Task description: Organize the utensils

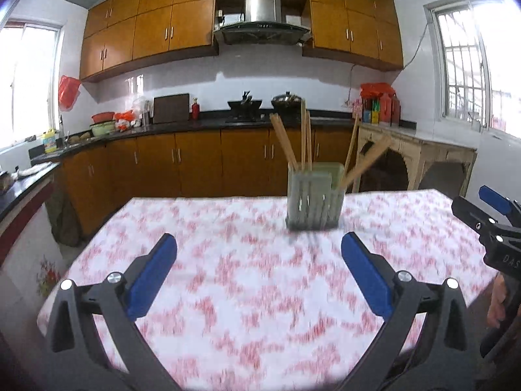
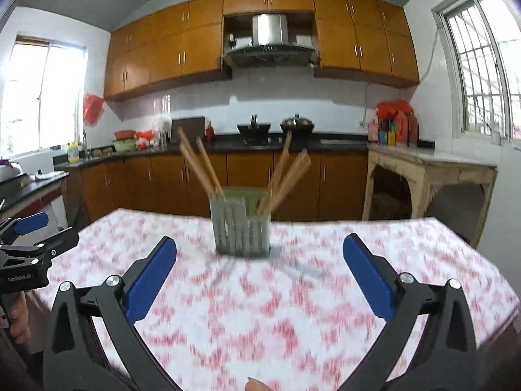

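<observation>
Left gripper [image 1: 259, 244] and right gripper [image 2: 259, 247] are hovering low over the near half of the table [image 1: 228, 293], side by side, each with its blue pads [image 1: 153, 273] standing wide apart and nothing between them. Neither is holding or touching anything. The floral cloth [image 2: 260, 309] beneath them is lying bare from the near edge out to the holder, giving open room across the whole near half; its print is smeared by motion blur.

Past the fingertips, the holder [image 1: 314, 195], a pale green slatted caddy, is standing upright toward the far edge of the table, well apart from both grippers. Wooden chopsticks [image 1: 286, 143] are leaning out of it, one bunch to the left and one to the right. In the left wrist view the holder is sitting right of centre; in the right wrist view the holder [image 2: 242, 224] is sitting just left of centre, with chopsticks [image 2: 198, 163] fanning above it.

The left view is showing the right gripper [image 1: 495, 218] at its right margin with a hand [image 1: 496, 303] below it. The right view is showing the left gripper [image 2: 31, 238] at its left margin.

Beyond the far table edge a gap of floor is separating the table from the counter [image 2: 293, 145] and cabinets [image 1: 195, 159].
</observation>
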The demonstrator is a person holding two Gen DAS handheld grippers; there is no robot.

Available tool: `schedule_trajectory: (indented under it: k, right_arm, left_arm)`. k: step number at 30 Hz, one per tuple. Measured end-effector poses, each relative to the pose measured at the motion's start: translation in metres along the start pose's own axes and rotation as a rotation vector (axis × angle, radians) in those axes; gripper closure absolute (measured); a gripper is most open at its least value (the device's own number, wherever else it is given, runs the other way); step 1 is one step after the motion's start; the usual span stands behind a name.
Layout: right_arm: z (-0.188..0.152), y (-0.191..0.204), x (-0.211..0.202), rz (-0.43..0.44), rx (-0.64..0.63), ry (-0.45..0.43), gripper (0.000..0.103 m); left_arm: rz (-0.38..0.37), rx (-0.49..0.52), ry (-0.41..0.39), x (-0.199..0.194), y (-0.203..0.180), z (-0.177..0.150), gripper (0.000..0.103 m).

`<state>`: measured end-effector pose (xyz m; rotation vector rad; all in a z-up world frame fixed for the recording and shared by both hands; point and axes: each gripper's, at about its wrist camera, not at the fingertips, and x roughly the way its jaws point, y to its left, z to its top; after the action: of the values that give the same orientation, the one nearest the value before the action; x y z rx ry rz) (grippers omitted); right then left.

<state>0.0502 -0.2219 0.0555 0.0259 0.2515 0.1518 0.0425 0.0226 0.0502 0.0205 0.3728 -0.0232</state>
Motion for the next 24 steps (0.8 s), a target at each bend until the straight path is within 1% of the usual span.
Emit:
schedule_trajectory:
  k: [5, 12, 16, 20, 24]
  right_arm:
    - [-0.030, -0.010, -0.011, 0.015, 0.072, 0.061, 0.002]
    - [-0.058, -0.006, -0.026, 0.018, 0.056, 0.104, 0.002]
    - [-0.066, -0.004, -0.033, 0.025, 0.059, 0.102, 0.002]
    - [-0.072, -0.003, -0.035, 0.024, 0.065, 0.114, 0.002]
    - [-0.073, 0.001, -0.040, 0.022, 0.053, 0.102, 0.002]
  left_arm:
    - [0.009, -0.019, 0.028, -0.012, -0.003, -0.032, 0.004]
    - [0.030, -0.040, 0.067, -0.018, -0.007, -0.059, 0.004]
    - [0.035, -0.020, 0.068, -0.021, -0.012, -0.064, 0.004]
    - [0.030, -0.017, 0.067, -0.022, -0.014, -0.066, 0.004]
    - [0.022, -0.019, 0.079, -0.021, -0.016, -0.068, 0.004]
